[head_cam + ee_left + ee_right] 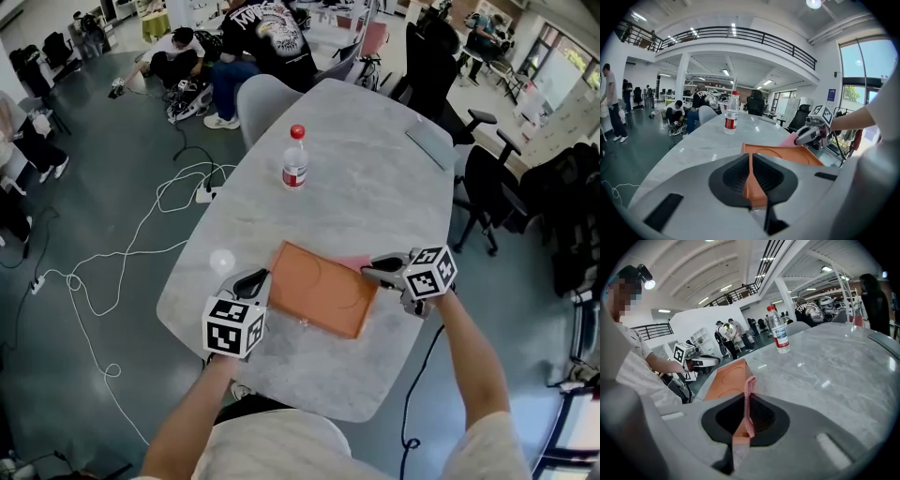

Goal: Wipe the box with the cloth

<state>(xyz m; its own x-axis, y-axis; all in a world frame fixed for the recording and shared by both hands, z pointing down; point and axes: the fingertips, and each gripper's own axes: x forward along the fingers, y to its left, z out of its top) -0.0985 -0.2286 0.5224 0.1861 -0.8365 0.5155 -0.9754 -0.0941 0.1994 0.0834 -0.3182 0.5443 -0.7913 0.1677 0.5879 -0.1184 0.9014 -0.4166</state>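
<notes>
- Head view is showing a pale marble-patterned table (375,187) taking up the middle of the scene, with a person's two forearms reaching over its near edge.
- A grey chair (262,98) is standing at the table's far left edge, and white cables (159,211) are trailing over the dark floor to the left.
- An orange box (323,289), flat and rectangular, is lying on the near part of the table between the two grippers, with a curved line pressed into its top.
- The left gripper (261,278) is gripping the box at its left end; in the left gripper view its jaws are pressing together on a thin orange edge of the box.
- The right gripper (368,270) is hanging at the box's far right corner; in the right gripper view its jaws are pinching a strip of the cloth, with the box lying just beyond them.
- A water bottle (294,159) with a red cap is standing upright farther out on the table, well apart from the box.
- The pink cloth (352,263) is sitting at the box's far right edge, held in the right gripper and touching the box there.
</notes>
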